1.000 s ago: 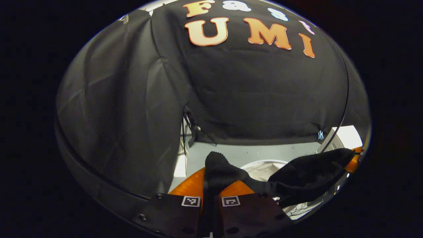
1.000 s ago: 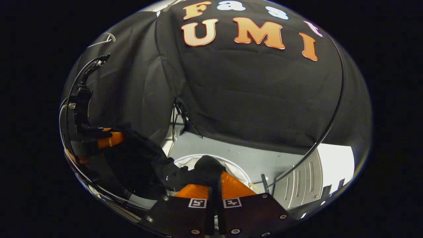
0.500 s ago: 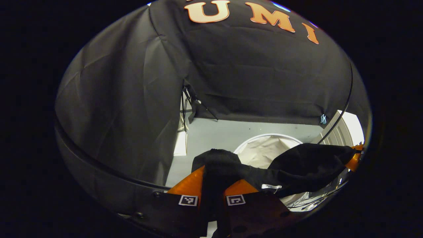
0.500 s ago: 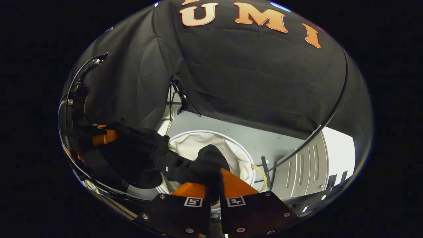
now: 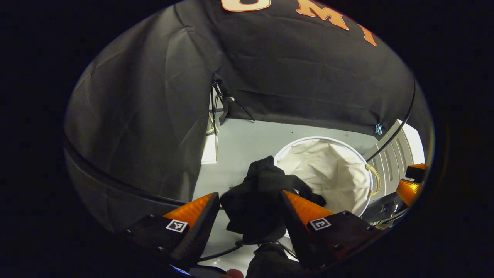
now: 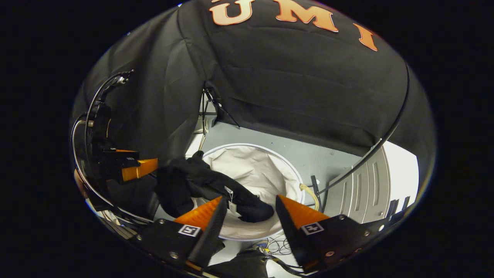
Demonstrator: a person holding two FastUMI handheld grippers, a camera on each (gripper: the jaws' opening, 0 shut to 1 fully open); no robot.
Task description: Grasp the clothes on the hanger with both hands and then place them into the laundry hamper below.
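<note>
Each claw has two wedge-shaped fingers that taper to a point, set on dark flat plates. The left claw (image 5: 249,210) carries a small square black-and-white marker on each plate. The right claw (image 6: 249,216) has the same markers, with round screw heads along the plate edges. Black cables loop up from the left claw's dark body in the right gripper view.

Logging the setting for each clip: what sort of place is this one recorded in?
Most likely a staged recording booth, not a home. Black cloth wall drapes the back and side, a white-lined laundry hamper stands on a bare grey floor, and a tripod's legs show at the cloth's seam.
</note>
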